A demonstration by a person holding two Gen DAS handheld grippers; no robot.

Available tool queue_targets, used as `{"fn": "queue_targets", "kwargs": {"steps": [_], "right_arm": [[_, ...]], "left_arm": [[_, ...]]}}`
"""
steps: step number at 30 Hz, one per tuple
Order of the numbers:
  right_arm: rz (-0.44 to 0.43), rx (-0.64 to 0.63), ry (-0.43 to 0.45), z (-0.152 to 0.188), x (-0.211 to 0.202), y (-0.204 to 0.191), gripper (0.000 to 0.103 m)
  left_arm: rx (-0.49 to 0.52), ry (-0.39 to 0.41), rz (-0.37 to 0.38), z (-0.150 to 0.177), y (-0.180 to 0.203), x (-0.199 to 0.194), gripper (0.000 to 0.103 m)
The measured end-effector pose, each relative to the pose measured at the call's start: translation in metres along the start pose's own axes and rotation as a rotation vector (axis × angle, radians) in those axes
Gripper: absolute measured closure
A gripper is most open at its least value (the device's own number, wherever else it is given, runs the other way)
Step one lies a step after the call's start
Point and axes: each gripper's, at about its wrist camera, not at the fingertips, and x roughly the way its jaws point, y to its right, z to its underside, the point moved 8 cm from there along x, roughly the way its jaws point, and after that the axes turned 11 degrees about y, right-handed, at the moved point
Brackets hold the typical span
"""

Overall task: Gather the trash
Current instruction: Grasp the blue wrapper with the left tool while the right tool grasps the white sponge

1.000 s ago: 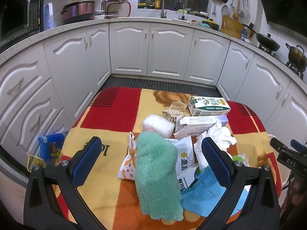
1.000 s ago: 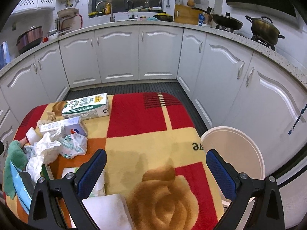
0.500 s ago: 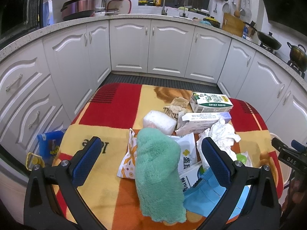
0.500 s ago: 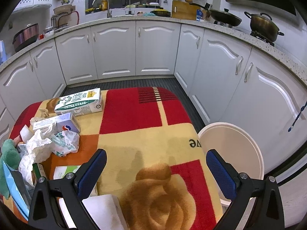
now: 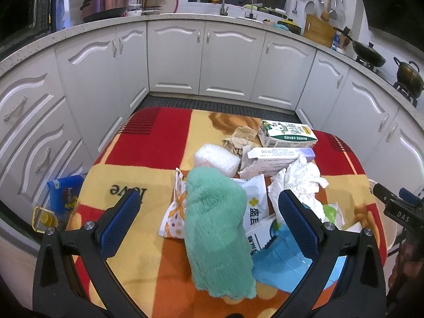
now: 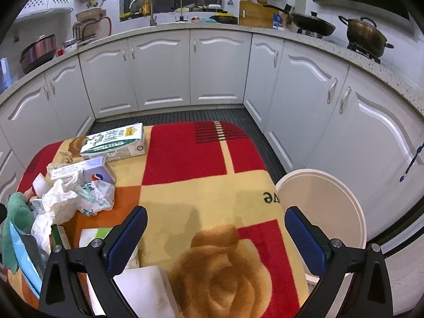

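A heap of trash lies on a table with a red, yellow and orange cloth point(image 5: 132, 175). In the left wrist view I see a green cloth point(image 5: 214, 228), a white snack bag point(image 5: 254, 201), crumpled white tissue point(image 5: 299, 180), a green milk carton point(image 5: 286, 133), a torn white box point(image 5: 275, 159) and a blue sheet point(image 5: 281, 265). My left gripper point(image 5: 209, 220) is open, its fingers on either side of the green cloth, above the table. My right gripper point(image 6: 216, 234) is open and empty over the bare cloth. The milk carton point(image 6: 116, 143) and tissue point(image 6: 55, 206) lie to its left.
A white round bin point(image 6: 326, 206) stands on the floor at the table's right edge. White kitchen cabinets point(image 5: 228, 63) curve around the table. A blue bag point(image 5: 63, 193) and a yellow bottle point(image 5: 43, 218) sit on the floor to the left.
Both views have shifted slightly; the table and trash sit a little lower in frame. Nothing has been grasped or moved.
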Motion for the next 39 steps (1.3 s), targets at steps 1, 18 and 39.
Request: {"fn": "queue_targets", "kwargs": {"steps": [1,18,39], "right_arm": [[-0.003,-0.003,0.001,0.0,-0.001,-0.001,0.0],[-0.155,-0.047,0.018,-0.002,-0.03,-0.034,0.0],[-0.302,-0.049,-0.179,0.067,-0.024,-0.019,0.0]], "left_arm": [[0.0,-0.008,0.011,0.001,0.002,-0.001,0.0],[0.125,-0.144,0.169,0.037,0.025,-0.027,0.0],[0.272,-0.242,0.44,0.045,0.083,0.004,0.0]]}}
